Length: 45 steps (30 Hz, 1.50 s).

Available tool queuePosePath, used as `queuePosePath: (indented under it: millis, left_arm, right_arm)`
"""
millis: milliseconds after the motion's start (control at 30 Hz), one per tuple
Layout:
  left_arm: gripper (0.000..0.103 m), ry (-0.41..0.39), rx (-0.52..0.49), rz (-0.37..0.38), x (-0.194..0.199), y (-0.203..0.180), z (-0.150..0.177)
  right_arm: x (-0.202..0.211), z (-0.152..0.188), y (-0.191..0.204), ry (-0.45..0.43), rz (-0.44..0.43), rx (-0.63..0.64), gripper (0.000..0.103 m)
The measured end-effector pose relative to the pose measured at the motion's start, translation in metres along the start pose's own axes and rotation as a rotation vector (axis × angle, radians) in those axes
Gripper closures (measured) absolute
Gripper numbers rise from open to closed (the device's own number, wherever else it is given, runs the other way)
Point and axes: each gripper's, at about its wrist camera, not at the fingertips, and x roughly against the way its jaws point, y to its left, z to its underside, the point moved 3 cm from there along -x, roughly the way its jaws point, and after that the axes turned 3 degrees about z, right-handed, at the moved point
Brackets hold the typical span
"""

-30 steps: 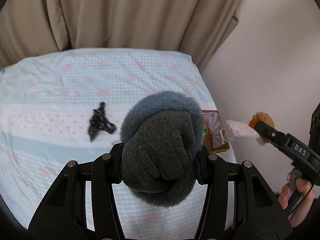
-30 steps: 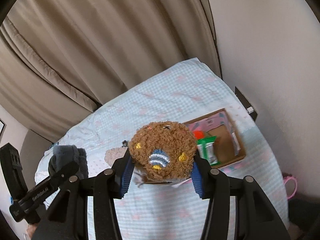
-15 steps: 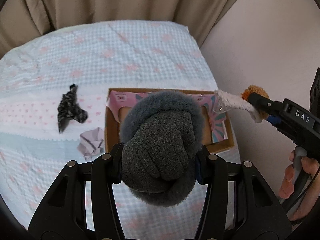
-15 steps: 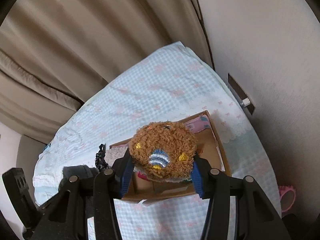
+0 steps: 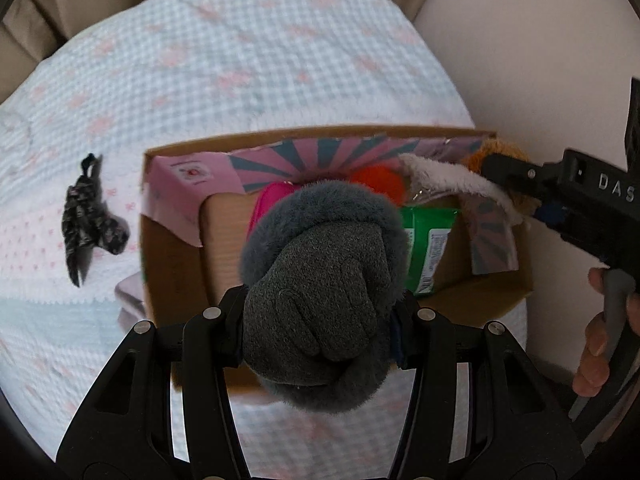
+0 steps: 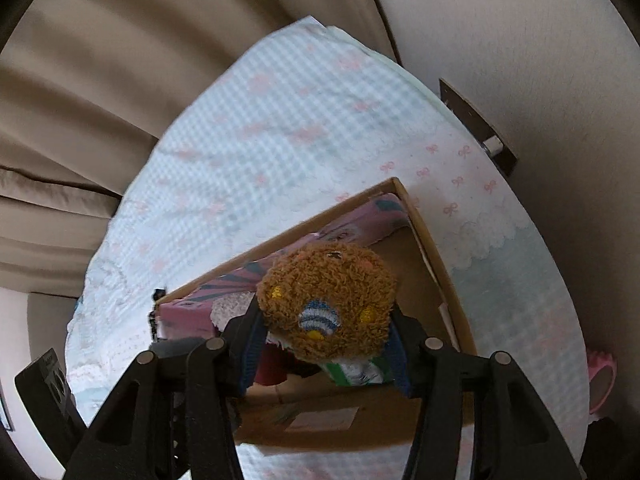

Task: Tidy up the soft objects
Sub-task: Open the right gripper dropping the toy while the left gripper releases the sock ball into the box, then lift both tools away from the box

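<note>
Left wrist view
Left gripper [image 5: 320, 316]: pinched a grey furry glove [image 5: 320, 280] between its pads.
Glove position: held above the near side of the cardboard box [image 5: 176, 272].
Box contents: pink packaging [image 5: 188, 184], green packet [image 5: 428, 248], something orange [image 5: 378, 180].
Right gripper [image 5: 496, 168]: reached in from the right over the box's far right corner, a hand [image 5: 600, 332] on its handle.
Bedspread [image 5: 240, 60]: a dark patterned scrunchie [image 5: 86, 220] lay left of the box, apart from it.

Right wrist view
Right gripper [image 6: 324, 328]: jaws had just been opening, yet both pads touched the brown plush toy [image 6: 326, 300] between them.
Toy position: over the open box [image 6: 440, 264], above the green packet [image 6: 356, 374].
Background: beige curtain [image 6: 120, 80], wall.
</note>
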Motion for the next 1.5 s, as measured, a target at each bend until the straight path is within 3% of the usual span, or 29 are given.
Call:
queuePosePath:
  millis: [33,100,167,200,233,300,533,833,1167,1500]
  left_arm:
    - [0.055,0.005,-0.002,0.000,-0.003,0.000,0.000]
    - [0.045,0.004,-0.008,0.018,-0.005,-0.002,-0.002]
    - [0.009,0.007,-0.022,0.037,-0.003,-0.006,-0.003]
    - [0.001,0.005,-0.029,0.025,-0.002,-0.006,-0.004]
    - [0.000,0.001,-0.037,0.009,0.000,-0.006,-0.003]
    - [0.000,0.014,-0.043,0.007,0.000,-0.003,0.000]
    - [0.000,0.012,-0.029,0.003,0.008,0.002,0.008]
    - [0.000,-0.053,-0.032,-0.007,0.051,-0.001,0.013]
    - [0.000,-0.174,-0.028,-0.029,0.136,-0.003,0.036]
    - [0.000,-0.349,-0.017,-0.079,0.235,0.001,0.084]
  right_arm:
    - [-0.003,-0.001,0.000,0.005,0.003,-0.002,0.052]
    - [-0.011,-0.004,-0.002,0.010,0.008,-0.005,0.048]
    - [-0.013,-0.005,-0.001,-0.002,0.022,0.003,0.039]
    - [-0.012,-0.007,0.001,-0.016,0.025,0.017,0.024]
    - [-0.010,-0.008,0.001,-0.028,0.026,0.025,0.007]
    - [-0.006,-0.007,0.002,-0.049,0.021,0.046,0.000]
    - [0.001,0.003,0.008,-0.053,0.040,0.109,0.000]
    - [0.034,0.014,0.022,-0.096,0.035,0.156,0.000]
    - [0.104,0.037,0.055,-0.178,0.047,0.262,0.000]
    - [0.202,0.089,0.099,-0.362,0.070,0.409,0.000]
